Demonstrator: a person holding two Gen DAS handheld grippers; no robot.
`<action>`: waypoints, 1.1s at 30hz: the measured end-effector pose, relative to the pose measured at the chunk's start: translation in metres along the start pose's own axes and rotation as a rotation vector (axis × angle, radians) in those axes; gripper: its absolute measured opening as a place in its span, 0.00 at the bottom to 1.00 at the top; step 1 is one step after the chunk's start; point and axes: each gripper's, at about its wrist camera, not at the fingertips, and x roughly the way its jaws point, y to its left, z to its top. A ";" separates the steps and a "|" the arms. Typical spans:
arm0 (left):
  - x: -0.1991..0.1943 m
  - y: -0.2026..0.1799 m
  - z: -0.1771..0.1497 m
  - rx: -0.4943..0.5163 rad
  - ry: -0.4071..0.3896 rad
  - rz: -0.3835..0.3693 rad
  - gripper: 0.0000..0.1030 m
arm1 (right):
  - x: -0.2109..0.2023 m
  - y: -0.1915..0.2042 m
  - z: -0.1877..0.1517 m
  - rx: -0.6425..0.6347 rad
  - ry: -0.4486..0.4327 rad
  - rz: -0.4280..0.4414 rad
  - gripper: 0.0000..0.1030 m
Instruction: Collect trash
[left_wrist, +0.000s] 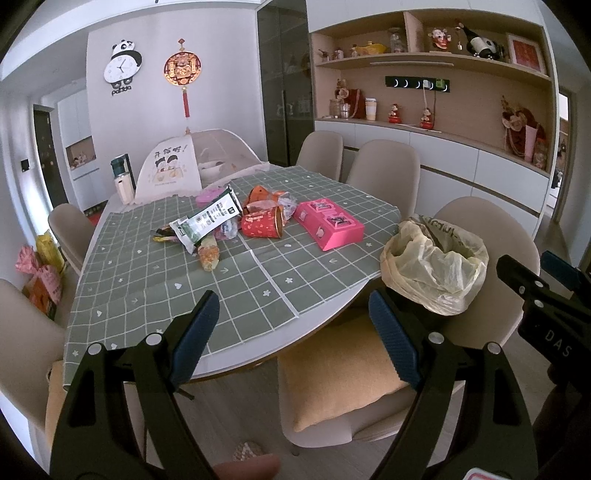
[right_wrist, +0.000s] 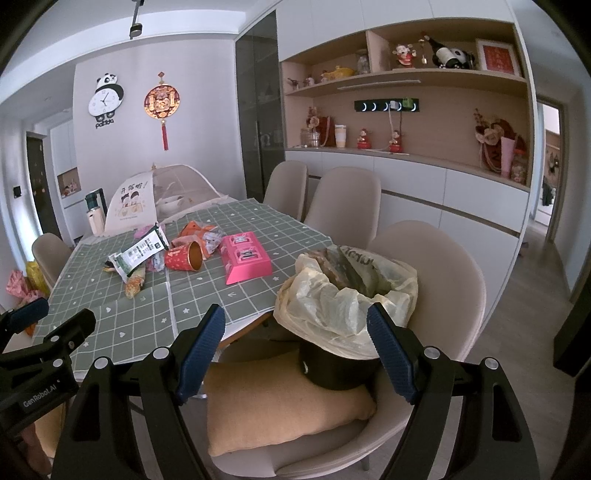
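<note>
Left wrist view showed the trash heaped near the middle of the table (left_wrist: 122, 295), on a grey-green checked cloth (left_wrist: 258, 266). A white and green wrapper (left_wrist: 207, 221) lay across the top of the heap, a red paper cup (left_wrist: 263, 224) lay on its side just to its right with the open mouth turned toward the pink box (left_wrist: 330, 224), and crumpled orange wrappers (left_wrist: 264, 195) sat just behind the cup. A small orange-and-yellow packet (left_wrist: 208, 256) lay at the near edge of the heap, apart from the box.

The bin (right_wrist: 338, 371), dark and lined with a pale plastic bag (left_wrist: 434, 260), stood on the yellow cushion (right_wrist: 280, 398) of the nearest chair (right_wrist: 436, 266), just beside the table's corner and well apart from the heap. Some crumpled material already lay inside the bag.

The left gripper (left_wrist: 293, 328) hung above the near table edge with its blue-padded fingers (left_wrist: 195, 339) spread wide and nothing between them. The right gripper (right_wrist: 295, 343) hung over the cushion in front of the bin, its fingers (right_wrist: 201, 347) likewise spread apart and holding nothing. Each gripper showed at the edge of the other's view.

At the far end of the table stood a mesh food cover (left_wrist: 192, 162) and a white bottle with a dark green lid (left_wrist: 122, 181). A panda clock (left_wrist: 123, 62) and a red round ornament (left_wrist: 181, 68) hung on the wall behind, and shelves (left_wrist: 436, 62) with figurines ran along the right wall.
</note>
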 end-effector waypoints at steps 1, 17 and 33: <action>0.001 -0.001 -0.001 0.000 0.000 0.000 0.77 | 0.001 0.000 0.000 0.000 0.000 -0.001 0.73; 0.001 -0.004 -0.004 -0.004 0.005 0.000 0.77 | 0.004 -0.002 0.000 0.006 -0.001 -0.006 0.73; 0.021 0.022 0.002 -0.055 0.042 -0.008 0.77 | 0.022 0.015 0.002 -0.019 0.018 -0.009 0.73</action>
